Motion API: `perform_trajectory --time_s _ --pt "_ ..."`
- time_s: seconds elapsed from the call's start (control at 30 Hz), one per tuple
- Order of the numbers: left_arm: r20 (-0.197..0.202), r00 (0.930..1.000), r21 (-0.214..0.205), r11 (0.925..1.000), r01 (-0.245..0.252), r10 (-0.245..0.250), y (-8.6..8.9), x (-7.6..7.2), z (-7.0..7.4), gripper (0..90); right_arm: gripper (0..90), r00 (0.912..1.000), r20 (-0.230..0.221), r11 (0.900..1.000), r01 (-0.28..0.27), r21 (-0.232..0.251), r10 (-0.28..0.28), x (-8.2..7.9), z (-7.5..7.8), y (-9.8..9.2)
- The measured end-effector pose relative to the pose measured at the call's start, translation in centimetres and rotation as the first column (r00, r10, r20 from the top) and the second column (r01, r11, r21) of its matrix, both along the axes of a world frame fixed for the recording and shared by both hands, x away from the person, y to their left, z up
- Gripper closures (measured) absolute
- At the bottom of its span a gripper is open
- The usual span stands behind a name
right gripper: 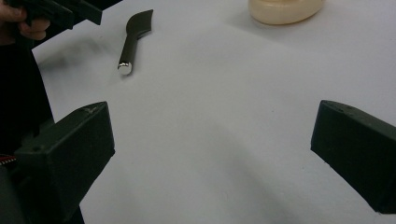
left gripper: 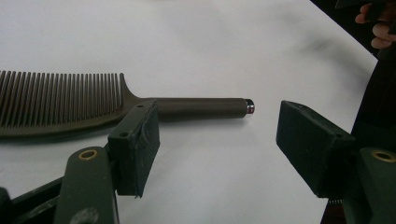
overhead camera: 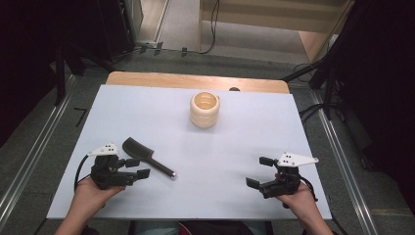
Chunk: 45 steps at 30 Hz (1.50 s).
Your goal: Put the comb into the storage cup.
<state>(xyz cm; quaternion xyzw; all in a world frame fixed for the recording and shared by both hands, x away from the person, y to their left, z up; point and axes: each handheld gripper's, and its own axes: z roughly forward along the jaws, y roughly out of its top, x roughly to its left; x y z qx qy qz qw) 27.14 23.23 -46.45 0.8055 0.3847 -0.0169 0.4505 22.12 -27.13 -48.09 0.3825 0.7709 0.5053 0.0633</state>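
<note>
left gripper (overhead camera: 138, 168): jaws wide apart, holding nothing, just beside comb (overhead camera: 147, 156) | comb: flat on table (overhead camera: 235, 147), apparently untouched | right gripper (overhead camera: 260, 171): wide open, empty | cup (overhead camera: 204, 109): far centre

Comb (left gripper: 60, 105) teeth run off the left gripper view at nine o'clock; ribbed cup (right gripper: 285, 10) cropped at twelve.

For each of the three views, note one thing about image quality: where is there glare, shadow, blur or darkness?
High view: the surroundings fall into darkness while the white table is evenly lit. Left gripper view: the comb is sharp, with a glint on its metal tip, and the far table corner is smeared. Right gripper view: the near fingers are soft and dark, and the cup casts a faint shadow.
</note>
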Motion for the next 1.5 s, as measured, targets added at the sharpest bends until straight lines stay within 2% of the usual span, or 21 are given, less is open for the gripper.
perform_trajectory --time_s 0.43,0.6,0.73,0.97,1.17,1.4,1.5 --pt "-0.002 1.0000 0.006 1.0000 -0.002 0.002 0.0 0.0 0.0 31.1 0.0 1.0000 -0.001 1.0000 0.004 0.000 -0.004 0.0 0.0 0.0" --pt "0.002 1.0000 0.029 0.9995 -0.009 0.009 0.0 0.0 0.1 31.1 0.0 1.0000 -0.002 1.0000 0.005 -0.002 -0.005 0.0 0.0 0.0" --pt "0.012 0.9989 0.059 0.9972 -0.045 0.045 0.4 0.2 0.2 31.3 0.0 1.0000 -0.002 1.0000 0.004 -0.003 -0.004 0.1 0.0 0.0" --pt "0.006 0.9936 0.072 0.9910 -0.113 0.113 1.7 0.7 0.4 32.9 0.0 1.0000 -0.002 1.0000 0.006 0.002 -0.006 0.1 0.0 -0.1" --pt "-0.002 0.9908 0.092 0.9866 -0.135 0.136 2.2 1.0 0.2 34.8 0.0 0.9999 -0.005 0.9999 0.012 0.004 -0.012 0.1 0.0 -0.2" --pt "-0.008 0.9858 0.108 0.9803 -0.166 0.168 2.8 1.6 0.1 42.2 0.0 0.9999 -0.005 0.9999 0.013 0.005 -0.013 0.1 0.0 -0.2" --pt "-0.018 0.9842 0.110 0.9787 -0.173 0.176 3.1 1.9 0.1 54.5 0.0 0.9999 -0.005 0.9999 0.014 0.006 -0.013 0.1 0.0 -0.2"
